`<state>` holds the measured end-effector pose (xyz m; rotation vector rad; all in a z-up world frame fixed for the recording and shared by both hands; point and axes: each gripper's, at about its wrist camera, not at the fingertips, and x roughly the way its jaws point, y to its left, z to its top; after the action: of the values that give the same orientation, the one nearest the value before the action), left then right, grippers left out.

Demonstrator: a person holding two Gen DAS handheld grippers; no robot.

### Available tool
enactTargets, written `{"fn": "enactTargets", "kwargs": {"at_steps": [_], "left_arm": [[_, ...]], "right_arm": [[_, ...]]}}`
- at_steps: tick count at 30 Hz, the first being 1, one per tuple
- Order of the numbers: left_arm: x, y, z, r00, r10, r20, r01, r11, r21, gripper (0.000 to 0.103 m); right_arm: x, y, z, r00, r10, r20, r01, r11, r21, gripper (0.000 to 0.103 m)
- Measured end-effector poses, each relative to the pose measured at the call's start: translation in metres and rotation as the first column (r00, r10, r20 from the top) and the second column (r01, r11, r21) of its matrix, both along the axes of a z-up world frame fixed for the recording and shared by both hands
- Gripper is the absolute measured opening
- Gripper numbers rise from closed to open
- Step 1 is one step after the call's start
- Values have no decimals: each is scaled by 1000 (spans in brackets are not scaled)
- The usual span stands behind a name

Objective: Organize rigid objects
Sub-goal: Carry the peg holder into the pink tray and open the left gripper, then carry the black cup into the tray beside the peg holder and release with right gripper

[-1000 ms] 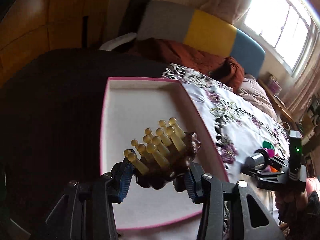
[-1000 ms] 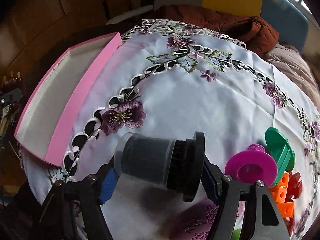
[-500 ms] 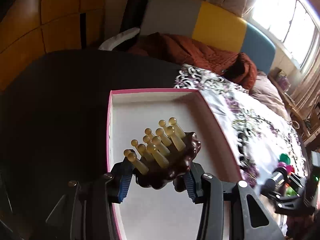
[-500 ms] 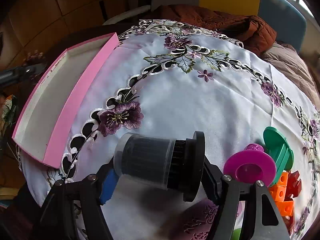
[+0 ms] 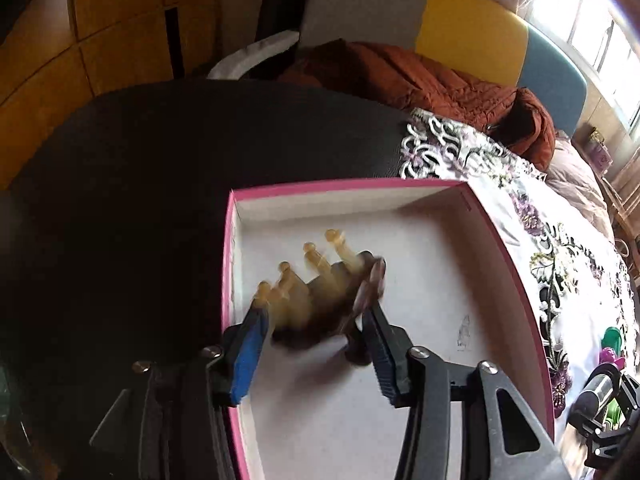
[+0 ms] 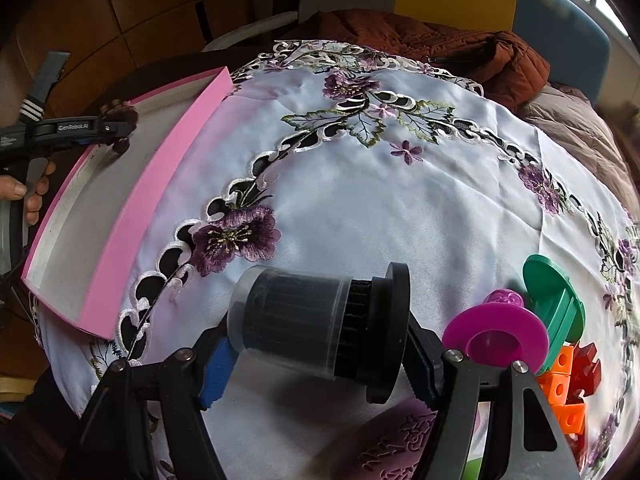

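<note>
Left gripper (image 5: 316,320): your jaws have just been opening over the pink box (image 5: 516,280). The brown massager (image 5: 320,300), with its amber pegs, shows blurred between them; it appears to be dropping free, near the box's far left corner. The pads look clear of it.

Right gripper (image 6: 316,360): your jaws are clamped on the black filter (image 6: 320,328), a ribbed cylinder in a clear sleeve with a wide flange, held sideways above the embroidered cloth (image 6: 400,200) on the worktop.

Pink box: sits at the left edge of the cloth; apart from the massager its white floor shows nothing else.

Outstanding stock, right side of the cloth, near you: magenta spool (image 6: 496,336), green spool (image 6: 556,296) just behind it, orange blocks (image 6: 560,380) and red blocks (image 6: 588,368) touching in a cluster. A purple mat (image 6: 400,440) lies under your right gripper.

Progress: judged early. One item is going into the box, one is in hand, and the spools and blocks are yet to be collected.
</note>
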<state>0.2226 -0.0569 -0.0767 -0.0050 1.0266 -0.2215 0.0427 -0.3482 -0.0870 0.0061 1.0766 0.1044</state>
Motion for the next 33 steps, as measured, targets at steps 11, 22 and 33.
{"fn": "enactTargets", "kwargs": {"at_steps": [11, 22, 33], "left_arm": [[-60, 19, 44, 995, 32, 98, -29, 999, -29, 63], [-151, 19, 64, 981, 23, 191, -12, 998, -58, 62], [-181, 15, 71, 973, -14, 231, 22, 999, -31, 62]], "right_arm": [[-1, -1, -1, 1000, -22, 6, 22, 1000, -15, 72], [-1, -4, -2, 998, -62, 6, 62, 998, 10, 70], [3, -3, -4, 989, -146, -20, 146, 989, 10, 71]]}}
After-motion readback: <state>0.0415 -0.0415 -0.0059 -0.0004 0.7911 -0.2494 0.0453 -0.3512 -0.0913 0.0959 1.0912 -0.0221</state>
